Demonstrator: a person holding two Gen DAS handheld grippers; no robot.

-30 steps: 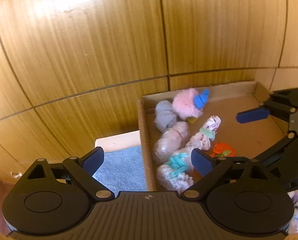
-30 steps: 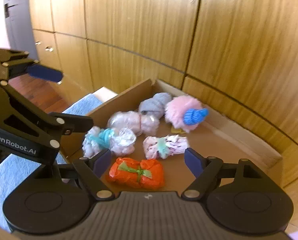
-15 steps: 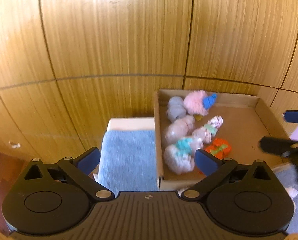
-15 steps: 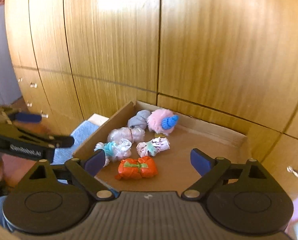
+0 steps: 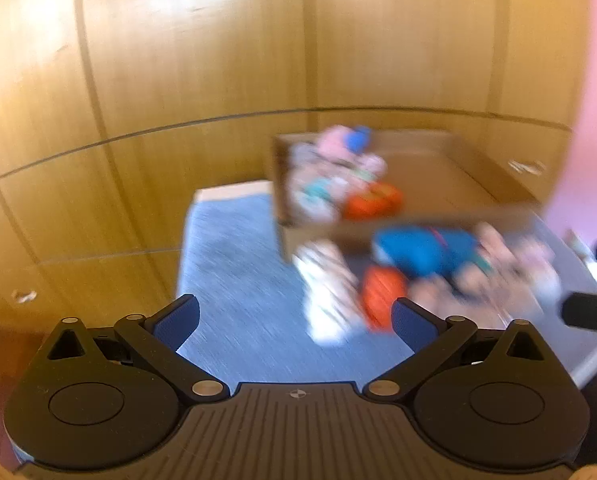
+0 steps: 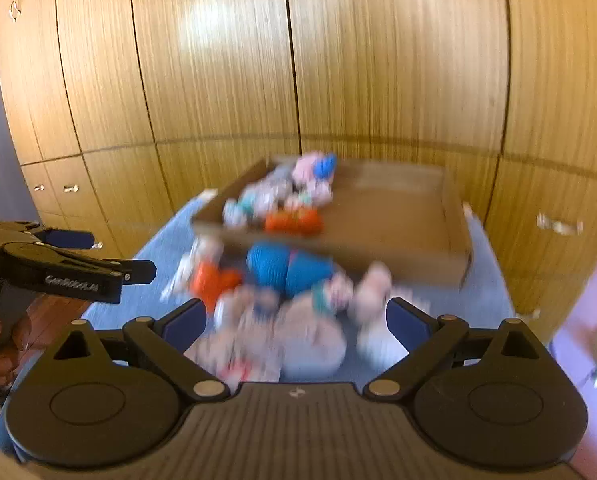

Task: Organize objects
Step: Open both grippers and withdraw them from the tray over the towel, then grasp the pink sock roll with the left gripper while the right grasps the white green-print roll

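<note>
1. Wooden cabinet doors (image 5: 202,60) fill the background of the left wrist view, which is blurred. Below them a blue cloth (image 5: 234,264) covers the surface, and a shallow cardboard box (image 5: 450,168) stands on it by the doors.
2. Small wrapped bundles (image 5: 326,184), one of them orange, lie in the box's left part. Outside its near wall lies a loose pile (image 5: 418,264) with a blue bundle, an orange one and pale ones.
3. The left gripper (image 5: 294,320) has its jaws spread wide, having just been opening, with nothing between them; the pile lies ahead and to the right of its fingers.
4. In the right wrist view, the same doors (image 6: 218,60) stand behind the box (image 6: 402,216), its bundles (image 6: 282,200) at the left end.
5. The right gripper (image 6: 296,324) also stands wide, having just been opening. The near pale bundles of the pile (image 6: 282,292) show between its fingers; contact cannot be told through the blur.
6. At the left edge a hand (image 6: 2,340) holds the other gripper.
</note>
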